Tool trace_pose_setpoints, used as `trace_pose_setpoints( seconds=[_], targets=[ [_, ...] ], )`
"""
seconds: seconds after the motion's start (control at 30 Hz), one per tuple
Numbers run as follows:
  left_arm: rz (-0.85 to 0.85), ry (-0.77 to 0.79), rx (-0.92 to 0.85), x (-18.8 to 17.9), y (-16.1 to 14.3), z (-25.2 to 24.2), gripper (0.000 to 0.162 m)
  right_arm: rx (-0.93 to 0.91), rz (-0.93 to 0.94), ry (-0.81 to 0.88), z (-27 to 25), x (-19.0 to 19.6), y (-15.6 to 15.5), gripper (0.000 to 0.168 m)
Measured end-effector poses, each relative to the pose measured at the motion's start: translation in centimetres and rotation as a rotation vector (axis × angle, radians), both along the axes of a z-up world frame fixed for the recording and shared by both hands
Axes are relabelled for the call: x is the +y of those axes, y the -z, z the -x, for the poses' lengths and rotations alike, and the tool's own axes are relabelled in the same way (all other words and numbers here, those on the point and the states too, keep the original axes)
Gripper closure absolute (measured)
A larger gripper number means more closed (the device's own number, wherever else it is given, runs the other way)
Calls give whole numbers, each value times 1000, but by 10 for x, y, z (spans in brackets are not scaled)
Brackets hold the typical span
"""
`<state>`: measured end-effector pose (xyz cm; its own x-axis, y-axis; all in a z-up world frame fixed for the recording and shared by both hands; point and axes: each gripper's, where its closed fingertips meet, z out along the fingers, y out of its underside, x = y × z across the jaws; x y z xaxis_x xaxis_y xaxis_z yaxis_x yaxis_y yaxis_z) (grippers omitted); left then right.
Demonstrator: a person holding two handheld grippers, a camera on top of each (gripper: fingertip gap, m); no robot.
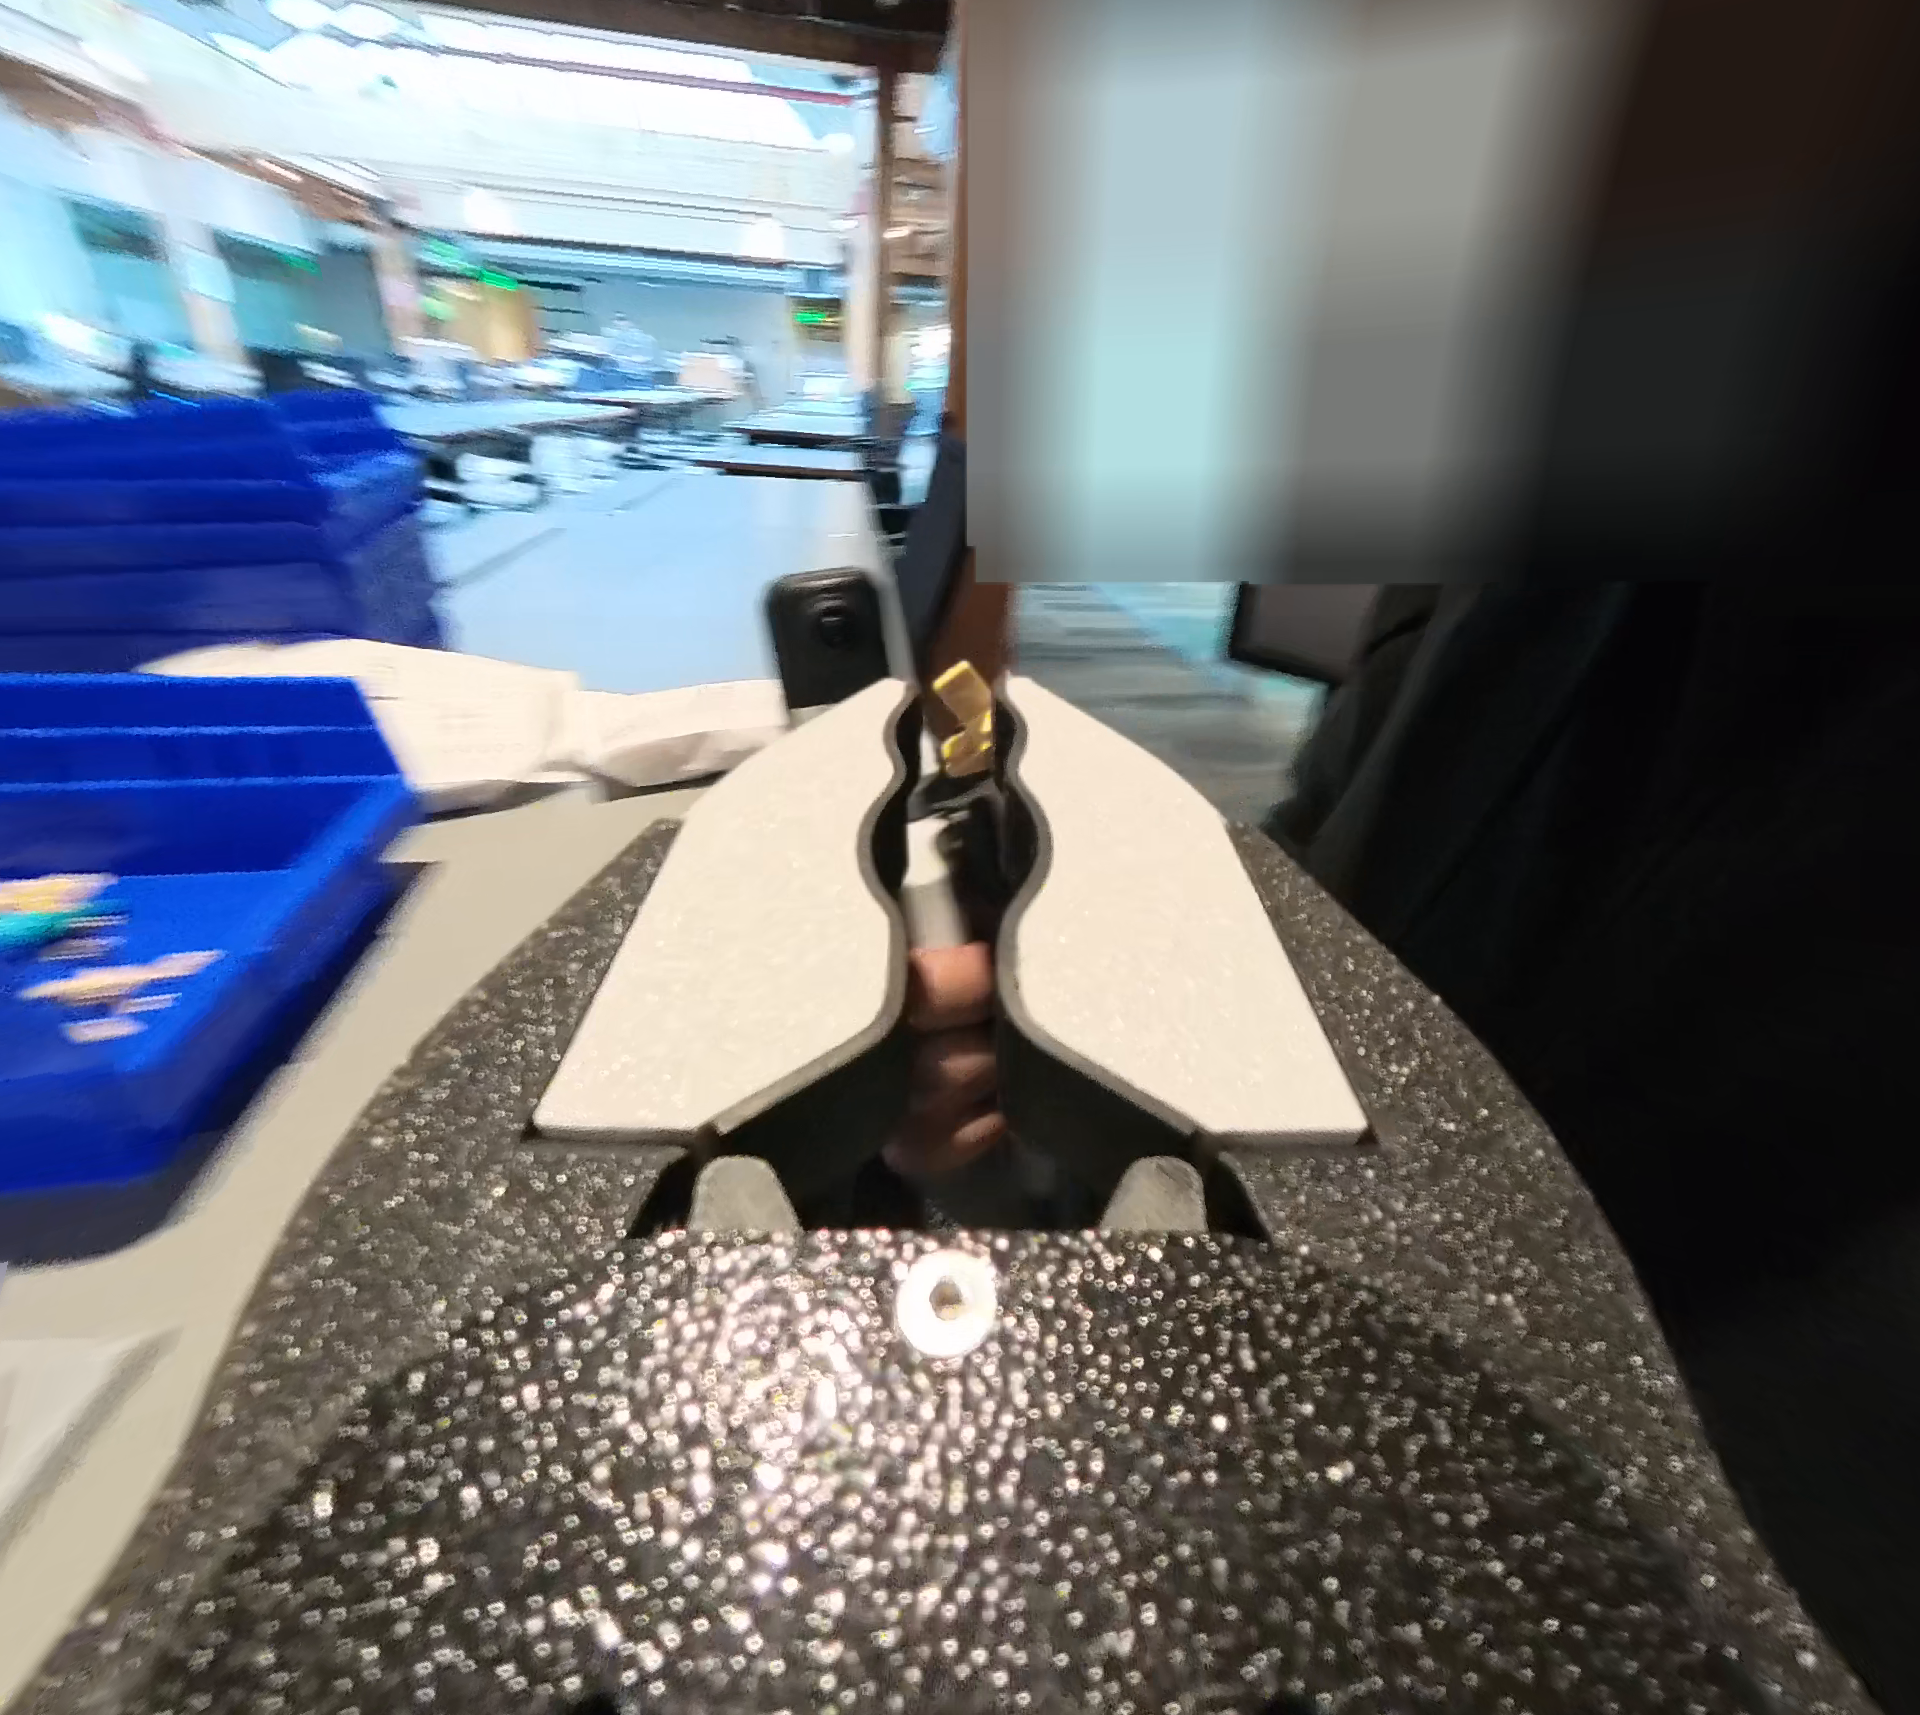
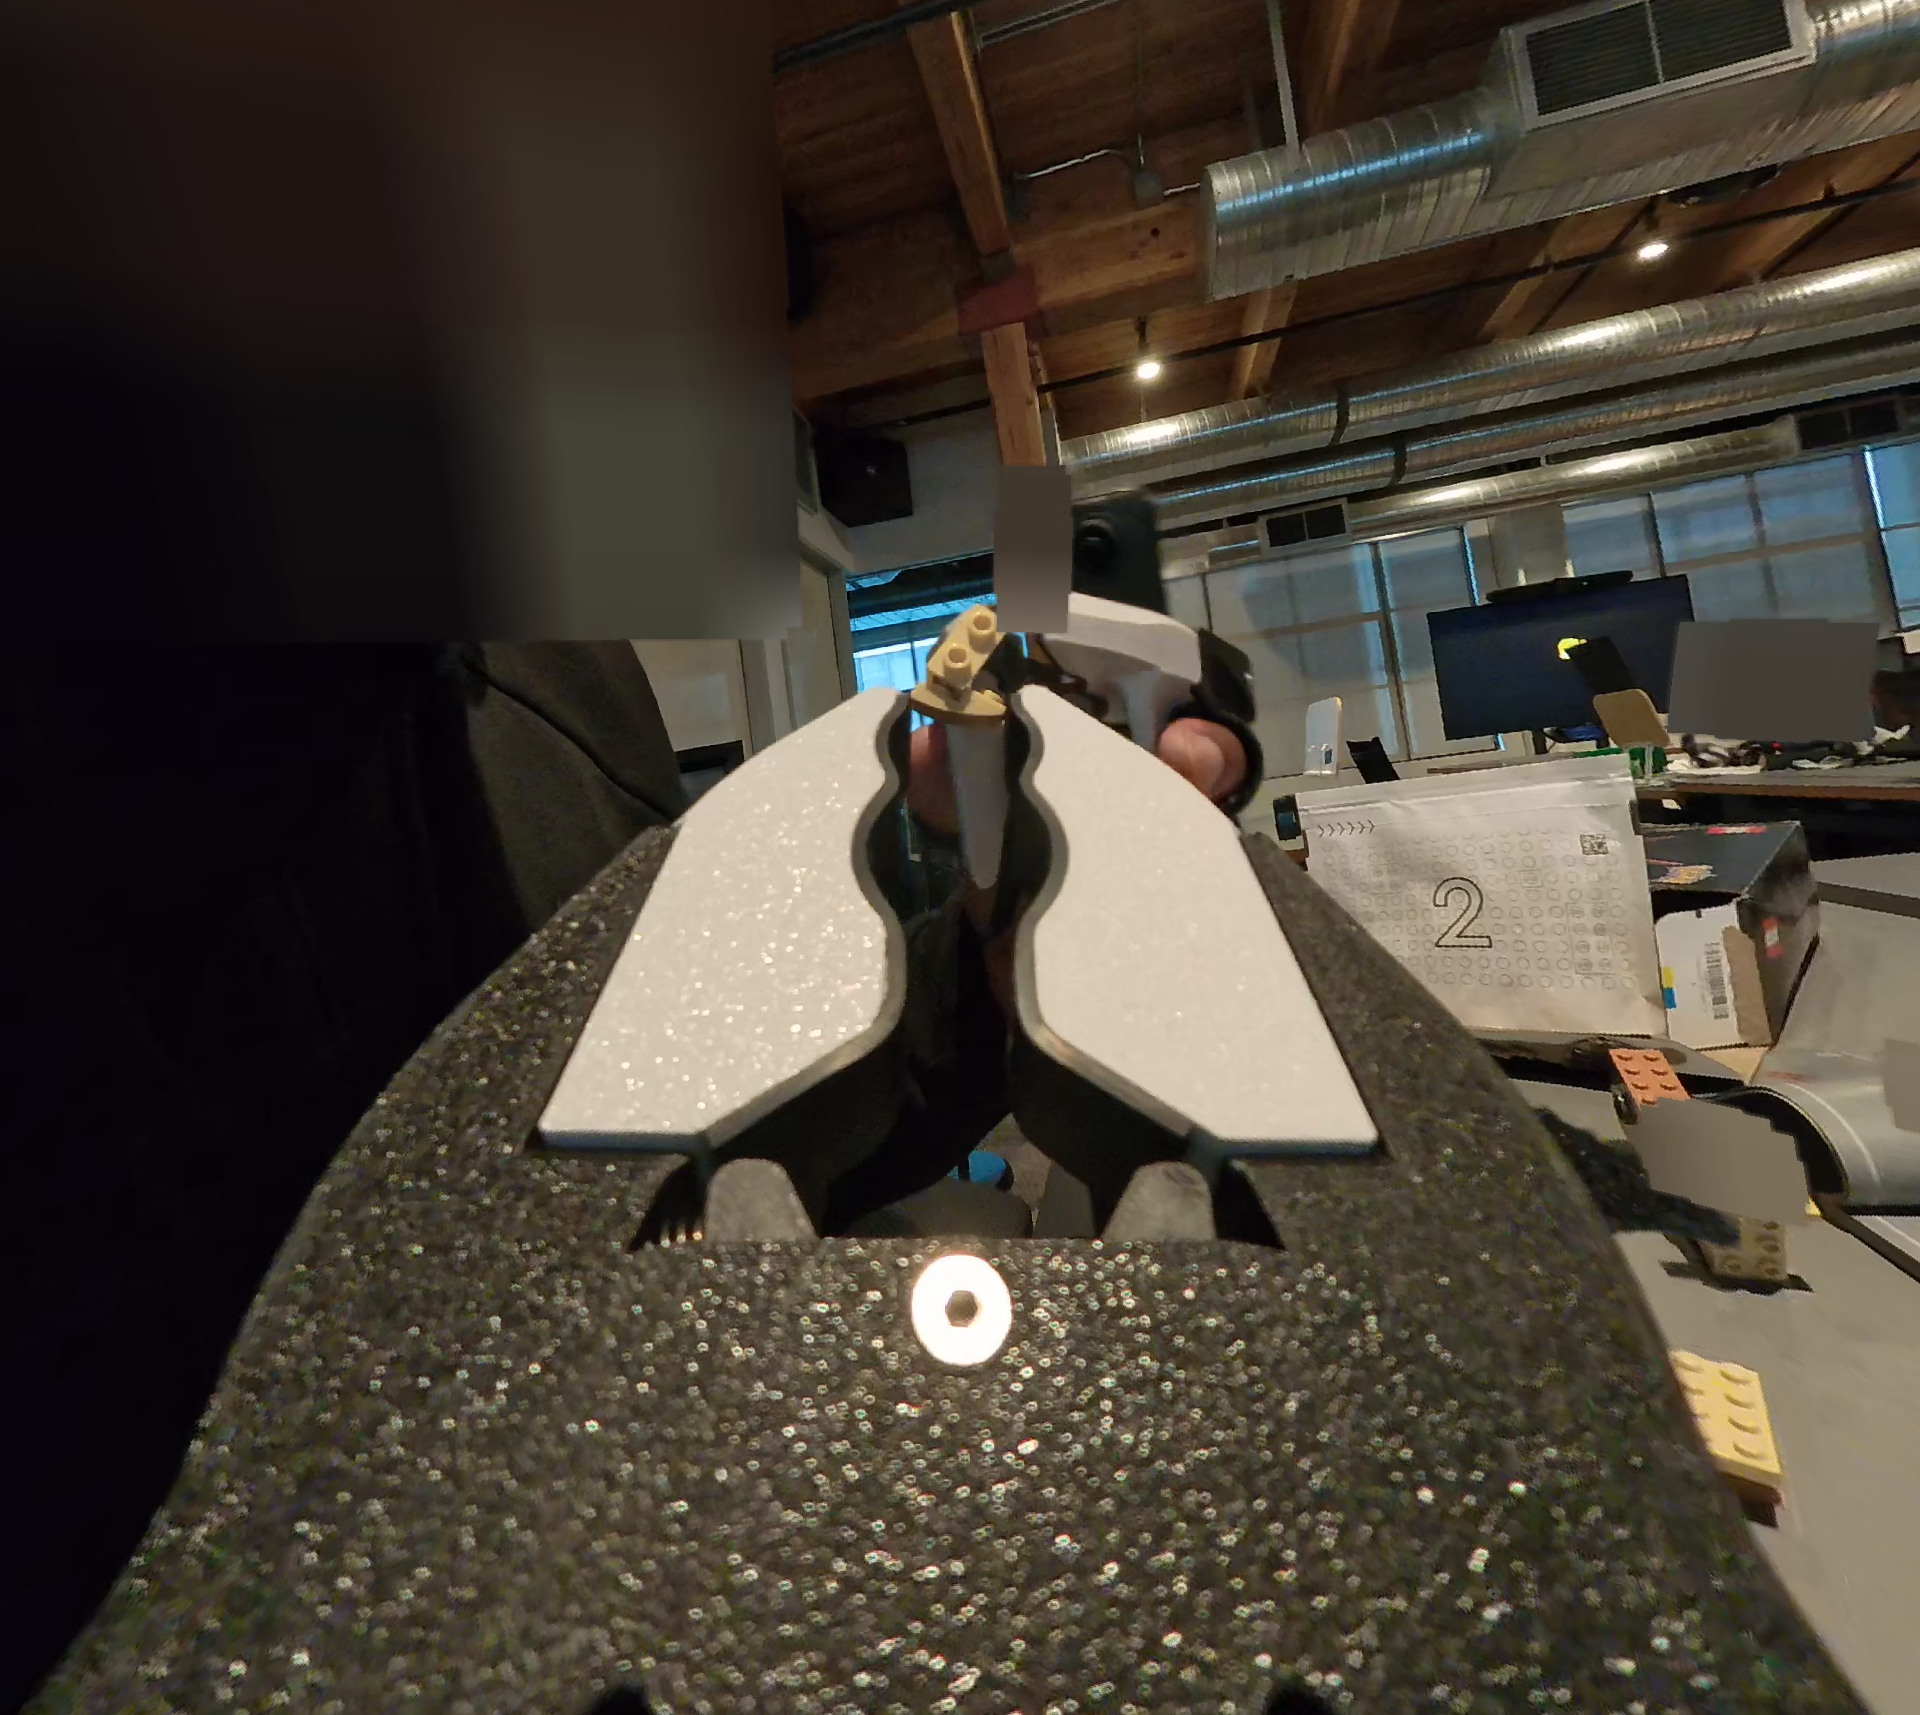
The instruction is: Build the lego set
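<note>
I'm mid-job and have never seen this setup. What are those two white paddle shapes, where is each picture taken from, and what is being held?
There is no robot arm: a person holds a hand-held gripper in each hand, and each carries a camera looking forward along its two white fingers.

In the left wrist view, the left hand-held gripper is nearly closed on a small tan lego piece. Blue bins sit to its left on the grey table.

In the right wrist view, the right hand-held gripper pinches what looks like the same tan piece, so both grippers meet in the air. On the table lie a numbered white bag, a dark box and loose yellow plates.
</note>
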<state>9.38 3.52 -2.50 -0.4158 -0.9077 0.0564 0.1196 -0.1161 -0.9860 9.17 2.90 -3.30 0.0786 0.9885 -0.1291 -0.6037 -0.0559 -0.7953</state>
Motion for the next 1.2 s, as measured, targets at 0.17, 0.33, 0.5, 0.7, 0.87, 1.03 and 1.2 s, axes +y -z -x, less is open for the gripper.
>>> trace_pose_setpoints(
  seconds=[0.17, 0.33, 0.5, 0.7, 0.87, 1.03, 1.2],
  targets=[
    [-367, -204, -2, 1, 13, 2, 148, 11, 22, 1, -1, 3, 0, 152],
    [-669, -357, -48, -2, 18, -1, 145, 20, 38, 0, -1, 5, 1, 152],
    [-720, -405, -156, -4, 3, 5, 147, 32, 46, -3, -2, 6, 0, 152],
    [-869, -425, -113, -2, 11, 0, 147, 32, 52, -14, 0, 5, 0, 152],
    [-915, -421, -136, -4, 11, -2, 147, 31, 53, -16, 1, 5, 1, 152],
    [-955, -434, -145, -3, 11, -4, 148, 34, 57, -18, 1, 6, 1, 152],
    [-976, -435, -145, -2, 12, -5, 150, 33, 57, -20, 1, 5, 1, 152]
  ],
)
